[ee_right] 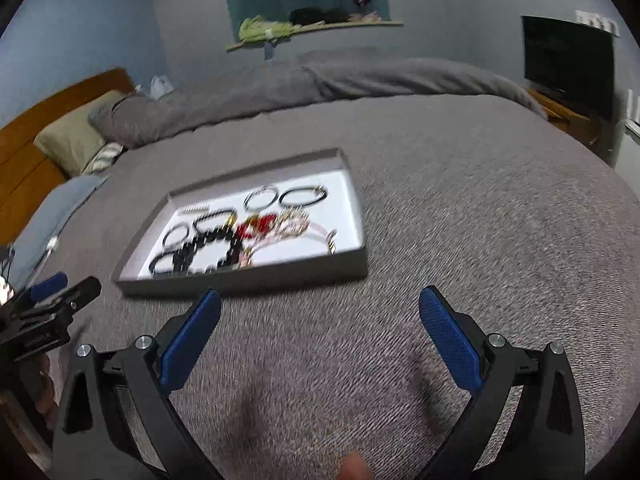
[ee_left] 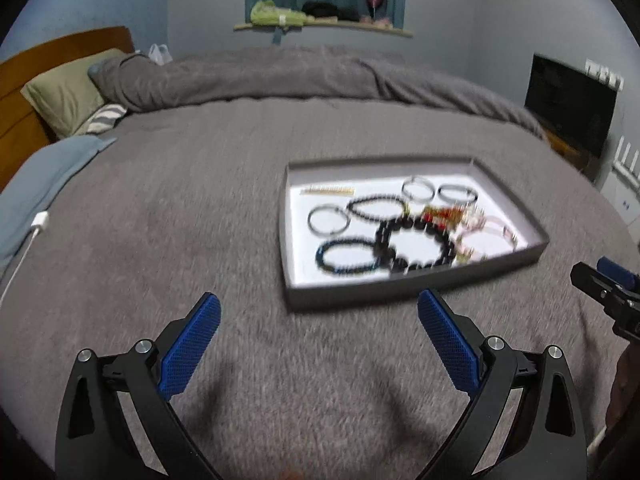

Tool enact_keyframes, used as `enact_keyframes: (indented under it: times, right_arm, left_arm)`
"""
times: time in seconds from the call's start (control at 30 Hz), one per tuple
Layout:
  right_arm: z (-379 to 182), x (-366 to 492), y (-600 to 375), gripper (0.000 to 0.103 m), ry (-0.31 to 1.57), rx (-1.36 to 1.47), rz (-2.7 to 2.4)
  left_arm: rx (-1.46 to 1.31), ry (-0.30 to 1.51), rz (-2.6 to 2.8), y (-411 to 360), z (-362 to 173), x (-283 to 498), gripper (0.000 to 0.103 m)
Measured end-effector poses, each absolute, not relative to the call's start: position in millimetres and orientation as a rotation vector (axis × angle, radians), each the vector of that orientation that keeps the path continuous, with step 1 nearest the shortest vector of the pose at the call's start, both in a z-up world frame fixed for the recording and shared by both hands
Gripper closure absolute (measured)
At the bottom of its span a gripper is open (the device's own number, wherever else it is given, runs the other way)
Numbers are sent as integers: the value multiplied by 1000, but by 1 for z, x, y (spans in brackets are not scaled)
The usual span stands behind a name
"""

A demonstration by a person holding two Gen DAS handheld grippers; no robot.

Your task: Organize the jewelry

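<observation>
A shallow grey tray (ee_left: pixel 416 290) with a white floor lies on the grey bedspread; it also shows in the right wrist view (ee_right: pixel 248 282). It holds several bracelets: a large black bead bracelet (ee_left: pixel 416 242), a dark blue bead one (ee_left: pixel 344 258), a silver bangle (ee_left: pixel 329 220), a red piece (ee_left: pixel 438 214) and pink ones (ee_left: pixel 486 232). My left gripper (ee_left: pixel 319 308) is open and empty, just short of the tray's near edge. My right gripper (ee_right: pixel 320 304) is open and empty, at the tray's near right corner. Both views are blurred.
The bed has a rumpled grey duvet (ee_left: pixel 280 76), pillows (ee_left: pixel 68 92) and a wooden headboard (ee_left: pixel 24 80) at left. A white charger and cable (ee_left: pixel 38 224) lie at the left edge. A dark screen (ee_left: pixel 570 104) stands at right.
</observation>
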State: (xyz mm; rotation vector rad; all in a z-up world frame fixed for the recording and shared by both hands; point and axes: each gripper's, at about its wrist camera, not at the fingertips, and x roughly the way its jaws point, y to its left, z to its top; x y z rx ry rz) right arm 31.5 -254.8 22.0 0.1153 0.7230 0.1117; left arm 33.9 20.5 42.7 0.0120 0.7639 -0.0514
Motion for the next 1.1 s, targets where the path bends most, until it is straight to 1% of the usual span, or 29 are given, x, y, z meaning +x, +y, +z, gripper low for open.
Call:
enact_keyframes:
  times: [0.13, 0.27, 0.37, 0.57, 0.77, 1.1]
  right_arm:
    - [14, 31, -250, 5, 744, 61, 49]
    - [10, 36, -252, 5, 752, 88, 34]
    - [6, 41, -248, 5, 791, 70, 30]
    - [-3, 41, -234, 5, 836, 6, 54]
    - [3, 34, -238, 5, 801, 17, 49]
    - [9, 31, -239, 5, 781, 40, 64]
  left_arm:
    - [-7, 771, -15, 26, 37, 28, 5]
    - [-35, 769, 32, 30, 37, 30, 5]
    - [-59, 788, 5, 30, 34, 34, 5]
    - [9, 827, 19, 16, 25, 40, 5]
    - [58, 825, 17, 4, 21, 38, 5]
    - [62, 826, 22, 3, 19, 38, 5]
